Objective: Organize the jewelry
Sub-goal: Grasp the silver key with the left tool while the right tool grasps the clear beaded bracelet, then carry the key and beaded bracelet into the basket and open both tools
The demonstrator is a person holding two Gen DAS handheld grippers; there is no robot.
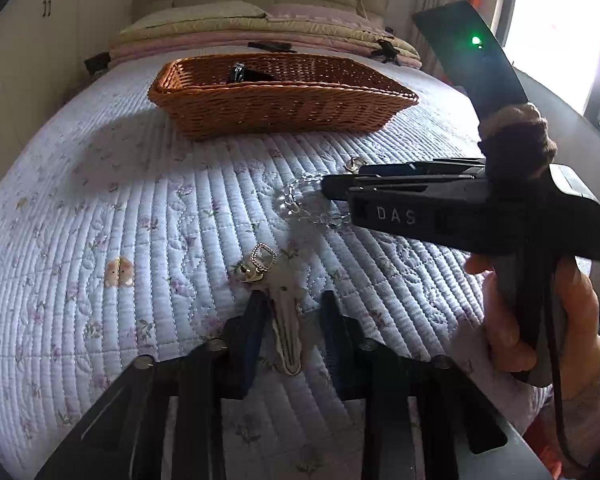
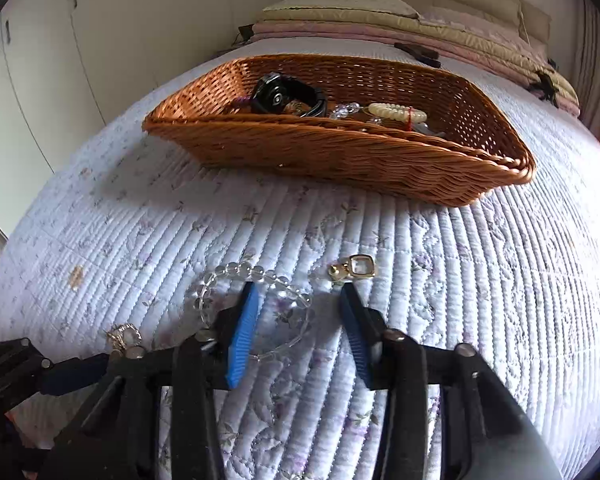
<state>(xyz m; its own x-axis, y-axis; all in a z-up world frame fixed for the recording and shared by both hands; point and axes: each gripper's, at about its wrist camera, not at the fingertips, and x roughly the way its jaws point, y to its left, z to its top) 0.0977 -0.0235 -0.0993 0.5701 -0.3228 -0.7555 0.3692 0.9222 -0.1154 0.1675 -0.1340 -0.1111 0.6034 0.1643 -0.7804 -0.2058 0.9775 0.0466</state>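
Observation:
A brown wicker basket (image 1: 280,108) (image 2: 340,156) sits on the quilted bed and holds a black watch (image 2: 284,94), a cream bead bracelet (image 2: 396,112) and clear beads. My left gripper (image 1: 290,300) is open, its fingers on either side of a pale hair clip (image 1: 286,332) with a gold earring (image 1: 260,260) just ahead. My right gripper (image 2: 300,296) is open over a clear bead bracelet (image 2: 228,280); it also shows in the left wrist view (image 1: 336,192). A second gold earring (image 2: 358,268) lies by the right finger.
Folded quilts and pillows (image 1: 260,28) are stacked at the head of the bed. White wardrobe doors (image 2: 80,60) stand to the left. A bright window (image 1: 560,20) is on the right. The lilac quilt (image 1: 140,220) covers the whole bed.

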